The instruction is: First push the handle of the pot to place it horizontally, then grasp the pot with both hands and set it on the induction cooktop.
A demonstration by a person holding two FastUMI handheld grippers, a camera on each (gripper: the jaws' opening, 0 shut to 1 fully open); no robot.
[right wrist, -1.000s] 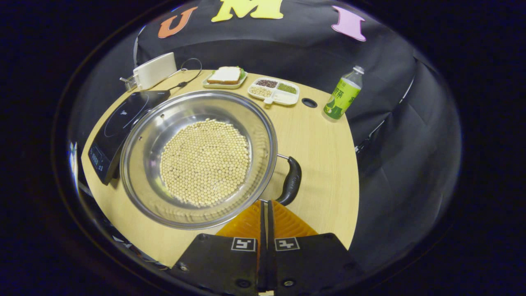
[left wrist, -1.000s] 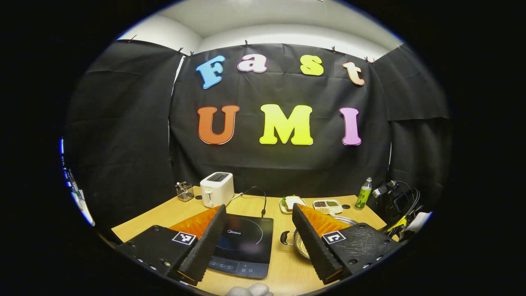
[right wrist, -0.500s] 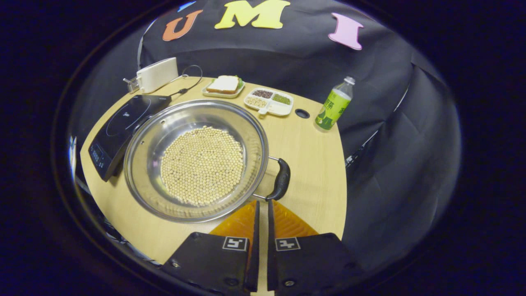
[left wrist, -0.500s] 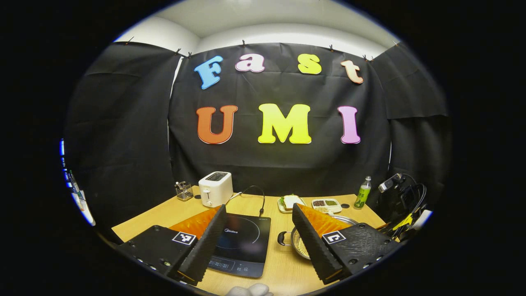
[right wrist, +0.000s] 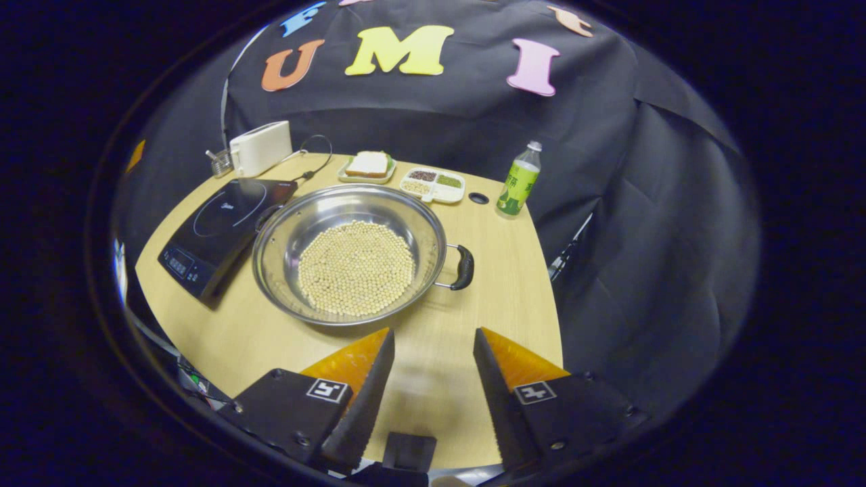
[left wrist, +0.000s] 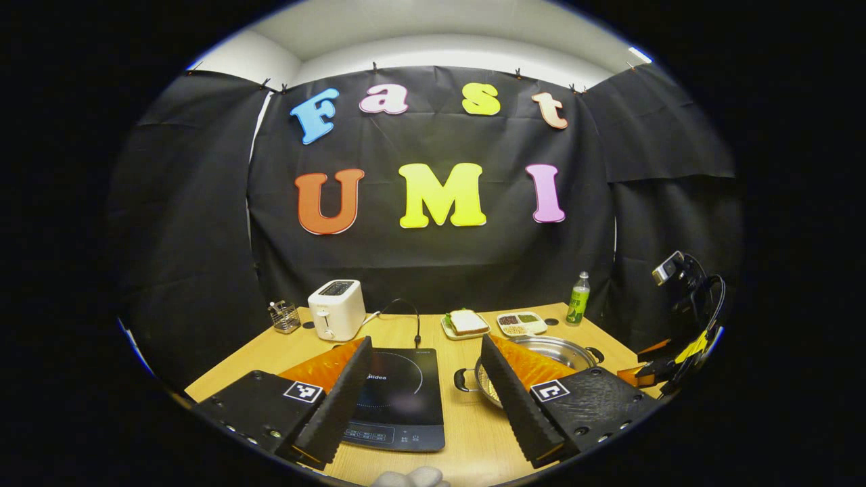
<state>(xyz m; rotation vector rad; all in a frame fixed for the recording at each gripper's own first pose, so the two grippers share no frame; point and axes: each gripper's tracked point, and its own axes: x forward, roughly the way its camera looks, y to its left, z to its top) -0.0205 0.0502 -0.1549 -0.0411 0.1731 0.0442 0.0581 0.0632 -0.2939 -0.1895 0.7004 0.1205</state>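
Pot (right wrist: 352, 253) (a steel one with pale beans (right wrist: 356, 267) in its bottom) sat on the wooden table (right wrist: 500, 284), just beside the cooktop (right wrist: 226, 226), its two black handles pointing left and right across your right gripper view. Your right gripper (right wrist: 433, 368) hung above bare table near the pot, fingers spread and holding nothing. Your left gripper (left wrist: 426, 385) was likewise spread wide above the cooktop (left wrist: 396, 399), the pot (left wrist: 541, 355) behind its right finger.
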